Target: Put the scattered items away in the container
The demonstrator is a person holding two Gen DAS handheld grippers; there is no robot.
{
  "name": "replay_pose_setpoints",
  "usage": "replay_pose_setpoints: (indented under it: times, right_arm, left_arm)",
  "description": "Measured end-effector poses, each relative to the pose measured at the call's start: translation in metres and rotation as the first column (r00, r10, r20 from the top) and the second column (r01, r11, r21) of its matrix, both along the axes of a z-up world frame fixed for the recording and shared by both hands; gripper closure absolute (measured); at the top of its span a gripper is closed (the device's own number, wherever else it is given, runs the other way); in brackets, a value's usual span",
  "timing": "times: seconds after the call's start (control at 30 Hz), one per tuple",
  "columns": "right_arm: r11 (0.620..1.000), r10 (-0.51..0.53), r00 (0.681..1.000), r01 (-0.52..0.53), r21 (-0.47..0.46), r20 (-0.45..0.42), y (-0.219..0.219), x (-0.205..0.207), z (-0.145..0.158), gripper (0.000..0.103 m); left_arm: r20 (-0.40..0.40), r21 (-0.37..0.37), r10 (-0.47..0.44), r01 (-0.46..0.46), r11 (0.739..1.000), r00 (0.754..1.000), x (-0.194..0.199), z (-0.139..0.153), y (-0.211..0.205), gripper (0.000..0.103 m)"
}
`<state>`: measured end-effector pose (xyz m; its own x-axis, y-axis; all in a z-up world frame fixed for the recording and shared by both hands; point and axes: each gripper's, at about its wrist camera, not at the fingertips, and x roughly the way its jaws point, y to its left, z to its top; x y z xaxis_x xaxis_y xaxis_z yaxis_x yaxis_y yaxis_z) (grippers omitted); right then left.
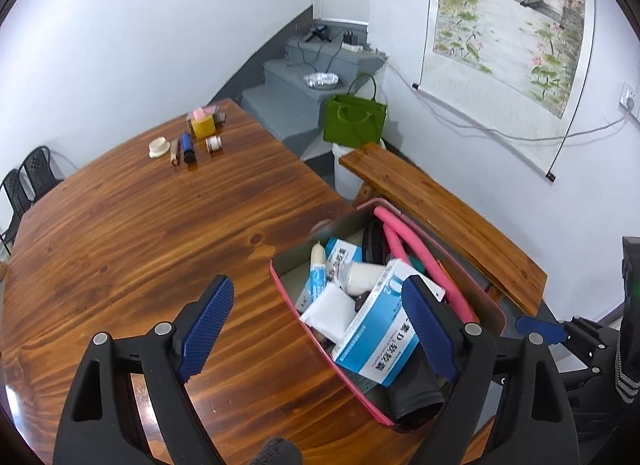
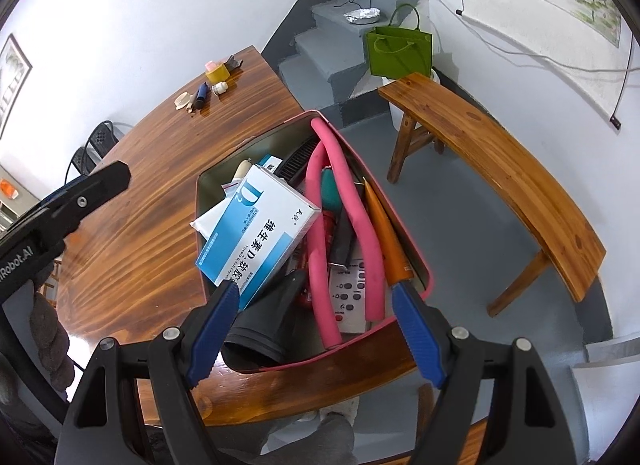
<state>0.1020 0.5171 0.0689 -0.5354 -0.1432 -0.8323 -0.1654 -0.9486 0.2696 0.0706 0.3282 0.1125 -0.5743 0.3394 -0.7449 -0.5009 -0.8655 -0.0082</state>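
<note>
Both the left gripper (image 1: pixel 320 329) and the right gripper (image 2: pixel 316 329) hang wide and empty over the pink-rimmed rectangular metal tin (image 2: pixel 416 243), probably because it sits heaped at the wooden table's (image 1: pixel 132 233) near edge. The remaining scattered small items (image 1: pixel 186 141) lie well beyond the left fingers (image 1: pixel 208 323), at the far corner.

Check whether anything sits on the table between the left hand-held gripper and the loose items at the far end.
Nothing visible does. Bare table runs from the left hand-held gripper to the loose items. The tin sits off to the right.
</note>
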Motion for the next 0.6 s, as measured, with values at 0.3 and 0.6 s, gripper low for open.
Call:
replay_pose_setpoints:
  times: [0.3, 0.6]
  right_arm:
    - [0.998, 0.031, 1.0, -0.031, 0.056, -0.004, -0.009, 0.0, 0.004, 0.021]
    - [0.997, 0.033, 0.999, -0.034, 0.071, 0.003, -0.011, 0.001, 0.005, 0.021]
  left_arm:
    - [0.009, -0.02, -0.006, 0.007, 1.0, 1.0, 0.004, -0.004, 0.001, 0.014]
    - [0.045, -0.016, -0.018, 0.019, 1.0, 0.999, 0.005, -0.009, 0.003, 0.014]
